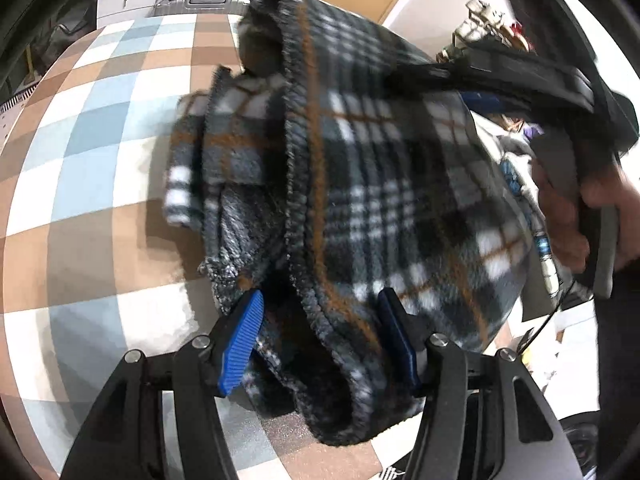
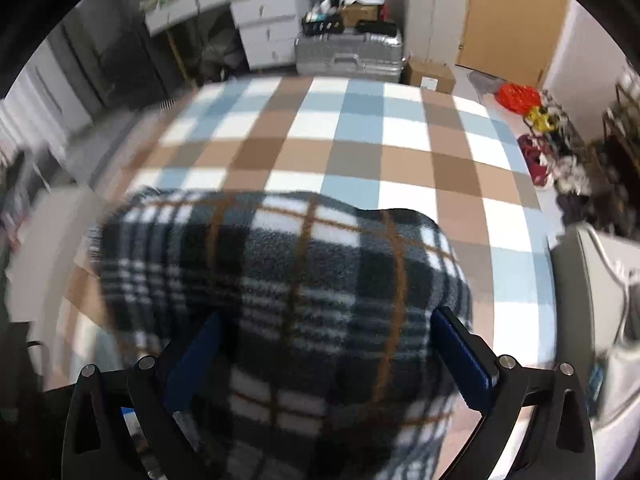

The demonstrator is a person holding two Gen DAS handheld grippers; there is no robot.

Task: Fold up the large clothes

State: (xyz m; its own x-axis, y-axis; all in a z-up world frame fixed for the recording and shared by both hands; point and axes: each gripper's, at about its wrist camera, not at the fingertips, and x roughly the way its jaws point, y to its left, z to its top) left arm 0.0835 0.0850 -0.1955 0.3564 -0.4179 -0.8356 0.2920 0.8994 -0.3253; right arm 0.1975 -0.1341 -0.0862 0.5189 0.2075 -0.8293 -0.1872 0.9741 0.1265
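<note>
**Plaid fleece held off the mat by both grippers; the bundle could slip or unfold**

The fleece (image 1: 360, 184) is a thick, dark plaid garment with orange lines. It hangs bunched and partly doubled over the checked mat (image 1: 88, 168), held up between the two grippers and not laid flat.

The left gripper (image 1: 320, 340) stands about half wide, with a fat roll of fleece filling the gap between its blue pads (image 1: 244, 340). The right gripper (image 2: 328, 364) also has a thick wad between its pads, so both are clamped on the fleece. In the left view the right gripper and the hand (image 1: 600, 200) around it show at the far edge of the cloth.

The risks, as I judge them: the grips sit on bulky rolls, not on a clean edge, so layers may slide out unevenly. A loose sleeve-like flap (image 1: 224, 152) dangles on the left and could tuck under when the fleece comes down, spoiling the fold. Both views are blurred, and a fast swing could shake cloth loose.

No brand, label or writing can be read on anything.
</note>
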